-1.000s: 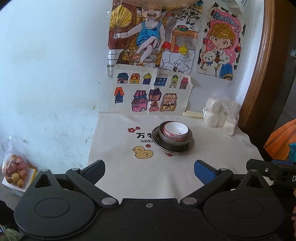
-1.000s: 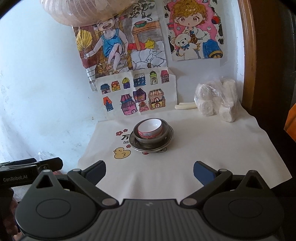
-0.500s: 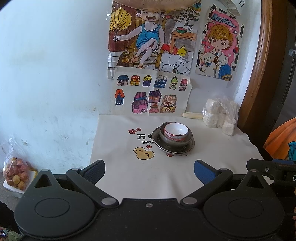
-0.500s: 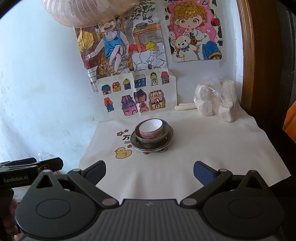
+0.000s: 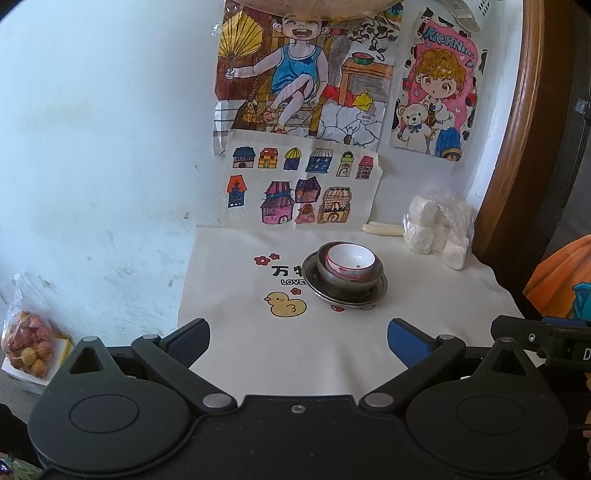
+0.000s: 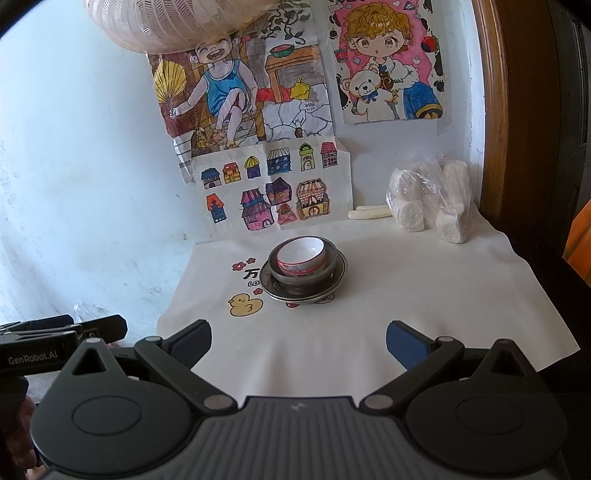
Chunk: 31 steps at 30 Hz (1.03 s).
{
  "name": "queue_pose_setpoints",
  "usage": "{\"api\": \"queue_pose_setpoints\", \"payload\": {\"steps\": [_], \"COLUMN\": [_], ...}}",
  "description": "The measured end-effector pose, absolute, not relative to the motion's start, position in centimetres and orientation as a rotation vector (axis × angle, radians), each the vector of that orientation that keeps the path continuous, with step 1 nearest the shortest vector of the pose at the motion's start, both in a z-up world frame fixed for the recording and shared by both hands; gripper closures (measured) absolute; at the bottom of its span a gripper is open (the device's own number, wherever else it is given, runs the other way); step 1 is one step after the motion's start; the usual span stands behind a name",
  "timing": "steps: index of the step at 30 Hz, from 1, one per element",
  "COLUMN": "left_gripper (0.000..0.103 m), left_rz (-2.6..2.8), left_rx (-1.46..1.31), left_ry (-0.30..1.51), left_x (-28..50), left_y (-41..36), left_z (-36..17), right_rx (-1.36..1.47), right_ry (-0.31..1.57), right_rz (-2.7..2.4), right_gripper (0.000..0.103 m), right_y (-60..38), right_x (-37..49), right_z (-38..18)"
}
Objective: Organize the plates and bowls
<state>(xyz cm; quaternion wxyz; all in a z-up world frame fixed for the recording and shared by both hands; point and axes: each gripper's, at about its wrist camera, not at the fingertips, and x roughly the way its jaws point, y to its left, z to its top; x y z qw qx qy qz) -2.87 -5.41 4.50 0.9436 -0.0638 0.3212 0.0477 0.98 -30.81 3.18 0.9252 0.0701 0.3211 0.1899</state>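
A white bowl with a red band (image 5: 351, 263) (image 6: 302, 255) sits inside a grey metal bowl (image 5: 341, 284) (image 6: 301, 280), which sits on a metal plate (image 5: 376, 293) (image 6: 338, 275). The stack stands in the middle of a white cloth (image 5: 424, 295) (image 6: 424, 288). My left gripper (image 5: 298, 341) is open and empty, near the cloth's front edge, well short of the stack. My right gripper (image 6: 298, 341) is open and empty, also back from the stack.
A clear bag of white rolls (image 5: 437, 230) (image 6: 430, 201) lies at the back right by a wooden frame (image 5: 513, 147). Drawings hang on the back wall (image 5: 110, 129). A bag of orange snacks (image 5: 26, 347) lies low at the left. A fan (image 6: 166, 22) hangs overhead.
Both grippers have drawn back and risen slightly, so the stack looks a little smaller and lower in view. Both stay open. The stack has not moved.
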Motion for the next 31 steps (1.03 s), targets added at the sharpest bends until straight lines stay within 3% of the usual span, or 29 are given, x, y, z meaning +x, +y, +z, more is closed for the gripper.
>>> {"api": "queue_pose_setpoints", "payload": {"steps": [31], "left_gripper": [0.002], "left_rz": [0.094], "left_rx": [-0.141], "left_ry": [0.675], "left_x": [-1.3], "left_y": [-5.1], "left_z": [3.8], "right_rx": [0.138], "right_ry": [0.691], "right_rz": [0.405], "right_gripper": [0.0], "right_y": [-30.8], "right_x": [3.3], "right_z": [2.3]}}
